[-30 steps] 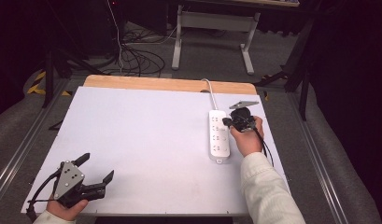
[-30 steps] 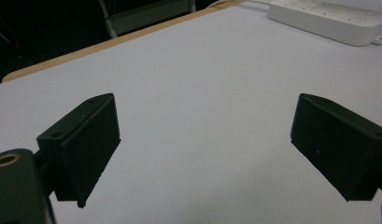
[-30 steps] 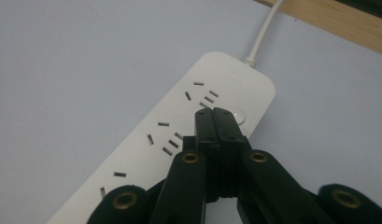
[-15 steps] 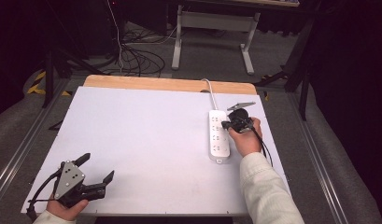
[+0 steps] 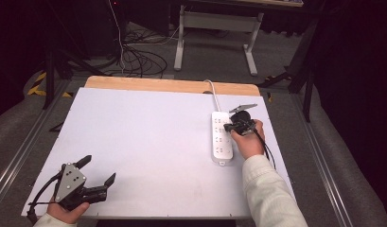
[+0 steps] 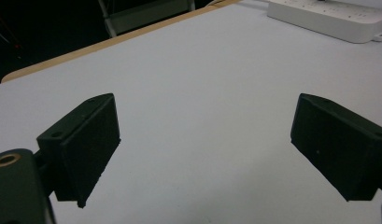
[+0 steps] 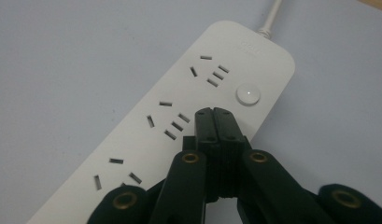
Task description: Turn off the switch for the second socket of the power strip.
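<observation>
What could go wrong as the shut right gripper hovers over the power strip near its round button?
The shut right gripper sits short of the round button, so a push could land on the sockets instead. The power strip lies loose on the table and may slide, since the open left gripper rests far away.

This looks like a lab or test room rather than a home. A flat white board lies on a pale wooden tabletop set between grey metal rails. Behind it, loose black cables sprawl over a grey carpeted floor (the surroundings are dark), beside the grey metal legs of a height-adjustable desk.
</observation>
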The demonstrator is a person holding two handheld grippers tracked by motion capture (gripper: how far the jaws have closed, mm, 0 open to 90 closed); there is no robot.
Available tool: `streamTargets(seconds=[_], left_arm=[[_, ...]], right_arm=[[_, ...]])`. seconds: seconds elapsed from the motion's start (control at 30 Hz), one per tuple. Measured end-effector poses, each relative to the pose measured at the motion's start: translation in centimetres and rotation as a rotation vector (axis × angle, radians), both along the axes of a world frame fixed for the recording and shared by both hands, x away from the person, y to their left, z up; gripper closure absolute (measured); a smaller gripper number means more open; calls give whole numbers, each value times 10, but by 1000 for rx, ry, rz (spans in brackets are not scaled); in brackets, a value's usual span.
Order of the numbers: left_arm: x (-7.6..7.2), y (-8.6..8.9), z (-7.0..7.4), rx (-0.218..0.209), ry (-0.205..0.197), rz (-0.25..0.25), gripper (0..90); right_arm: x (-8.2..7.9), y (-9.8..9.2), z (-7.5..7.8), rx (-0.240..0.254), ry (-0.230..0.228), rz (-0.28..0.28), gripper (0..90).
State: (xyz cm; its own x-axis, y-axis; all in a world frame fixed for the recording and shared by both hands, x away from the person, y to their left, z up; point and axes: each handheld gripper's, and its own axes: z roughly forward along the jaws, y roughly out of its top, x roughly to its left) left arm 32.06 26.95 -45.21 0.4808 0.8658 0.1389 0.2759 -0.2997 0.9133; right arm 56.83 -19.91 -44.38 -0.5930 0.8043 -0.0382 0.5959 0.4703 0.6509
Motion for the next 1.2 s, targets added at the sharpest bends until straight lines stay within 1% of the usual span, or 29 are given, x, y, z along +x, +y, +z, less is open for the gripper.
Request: streamTargets(seconds=[0.27,0.4,0.5,0.63,0.9,1.03,1.2], left_arm=[[0,0,0,1,1,-1,88],[0,0,0,1,0,-1,88],[0,0,0,2,-4,-1,88],[-1,-1,0,2,-3,0,88],[-1,0,0,7,-6,0,88],[0,-1,0,9,-8,-1,88],[-1,-1,0,5,-6,3,88]], right_arm=[[-1,2,-1,-17,-23,4,900],[-2,2,-3,-22,-28,-2,900],[-4,5,-3,-46,-38,-2,900],[-5,7,-4,-62,-49,-5,900],[-7,8,-5,-64,-58,-20,900],[-7,6,-5,-40,-49,-28,900],[-9,7,-7,-37,-65,-43,900]])
